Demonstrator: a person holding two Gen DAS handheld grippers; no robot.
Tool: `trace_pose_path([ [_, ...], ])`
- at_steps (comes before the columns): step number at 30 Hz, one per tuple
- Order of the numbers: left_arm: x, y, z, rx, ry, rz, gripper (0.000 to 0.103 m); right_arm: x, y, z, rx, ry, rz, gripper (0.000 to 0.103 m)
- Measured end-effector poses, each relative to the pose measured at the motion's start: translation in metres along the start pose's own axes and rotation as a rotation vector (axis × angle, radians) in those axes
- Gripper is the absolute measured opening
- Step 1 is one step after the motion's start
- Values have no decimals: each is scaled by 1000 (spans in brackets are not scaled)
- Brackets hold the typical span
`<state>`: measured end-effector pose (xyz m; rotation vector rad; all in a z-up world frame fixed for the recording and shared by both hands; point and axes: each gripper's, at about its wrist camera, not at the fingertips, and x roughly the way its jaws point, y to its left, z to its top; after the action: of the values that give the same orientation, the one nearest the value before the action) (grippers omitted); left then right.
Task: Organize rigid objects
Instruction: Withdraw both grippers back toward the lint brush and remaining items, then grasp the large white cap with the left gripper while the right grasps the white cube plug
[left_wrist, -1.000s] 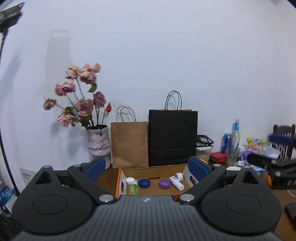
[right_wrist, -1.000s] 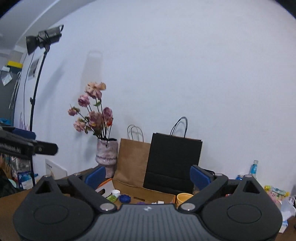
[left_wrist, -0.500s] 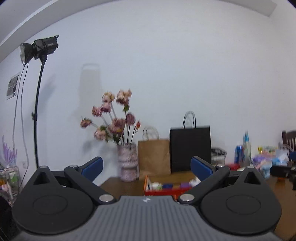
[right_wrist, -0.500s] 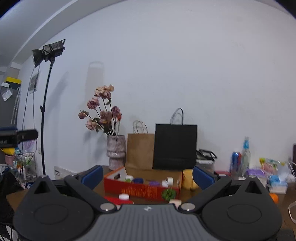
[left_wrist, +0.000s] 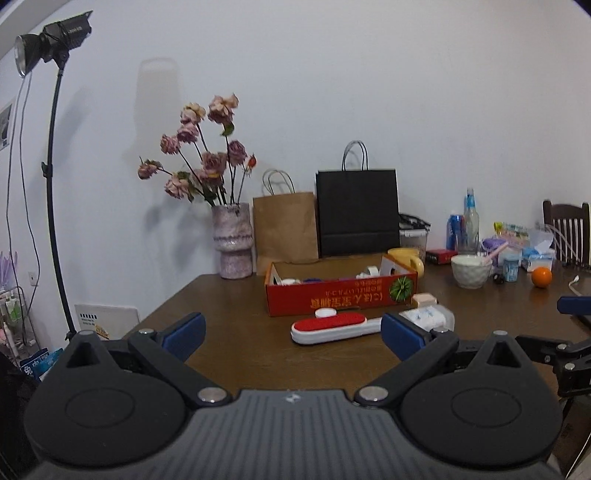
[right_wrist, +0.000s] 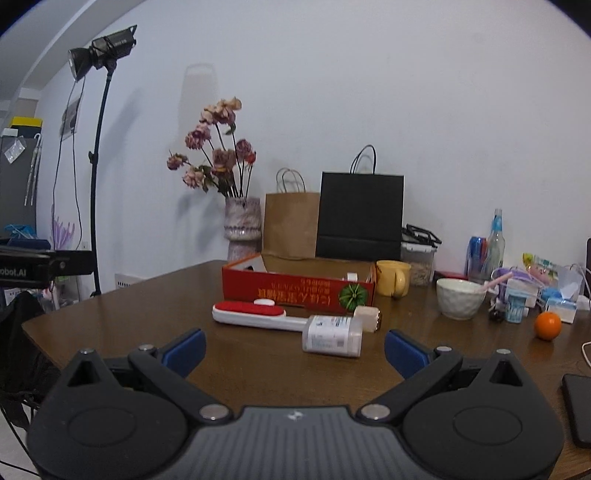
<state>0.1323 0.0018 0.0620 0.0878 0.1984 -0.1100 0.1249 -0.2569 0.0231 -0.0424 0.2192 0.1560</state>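
A red cardboard box (left_wrist: 340, 295) (right_wrist: 295, 290) with several small jars and caps inside stands mid-table. In front of it lie a red-and-white lint brush (left_wrist: 328, 326) (right_wrist: 251, 314), a small white lid (left_wrist: 325, 313), a clear plastic bottle on its side (right_wrist: 332, 335) (left_wrist: 424, 317) and a small cream block (right_wrist: 366, 318) (left_wrist: 423, 298). My left gripper (left_wrist: 291, 334) is open and empty, low over the near table edge. My right gripper (right_wrist: 294, 349) is open and empty, just short of the bottle. The right gripper's fingers (left_wrist: 574, 305) show at the left wrist view's right edge.
Behind the box stand a flower vase (left_wrist: 232, 245), a brown bag (left_wrist: 285, 230), a black bag (left_wrist: 357, 212), a yellow mug (right_wrist: 393, 283) and a white bowl (right_wrist: 460, 298). An orange (right_wrist: 547, 325), bottles and packets crowd the right. A phone (right_wrist: 578, 410) lies near right; a light stand (left_wrist: 55, 184) is left.
Both grippers have come down and drawn back from over the box. The table top, brush and bottle now show in front of them.
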Motion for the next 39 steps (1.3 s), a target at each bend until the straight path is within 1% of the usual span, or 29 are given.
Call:
trace_pose_path([
  [3,18,-3,-6,3,46,-13,103,15,-7,-3,26,27,11,103],
  [6,46,-5,-14,4,121,-25,103,36,-17,-8,55,68,6,103],
  [10,80,-5,-16,-11,192,-36,103,68,-31,-9,86,119,-8,103],
  [12,97,-5,-14,-17,228,-45,103,81,-38,-7,97,128,-6,103],
  [18,142,-10,-12,-12,279,-47,103,129,-53,2,83,163,-16,103],
  [20,162,-11,-7,-4,292,-55,103,148,-59,7,88,182,-14,103],
  [24,203,-14,-1,5,314,-66,103,181,-67,18,75,188,-19,103],
  [30,276,-16,10,-29,372,-132,103,241,-82,40,56,219,-12,103],
  [31,288,-15,12,-40,394,-129,102,250,-84,43,48,227,-13,103],
  [34,323,-14,16,-71,435,-160,98,282,-88,51,22,257,-20,103],
  [36,342,-17,18,-64,457,-166,96,302,-92,53,23,281,-29,103],
  [38,360,-20,18,-56,477,-191,93,319,-94,50,24,316,-28,101],
  [39,369,-23,17,-55,499,-187,91,327,-95,47,23,337,-22,101],
])
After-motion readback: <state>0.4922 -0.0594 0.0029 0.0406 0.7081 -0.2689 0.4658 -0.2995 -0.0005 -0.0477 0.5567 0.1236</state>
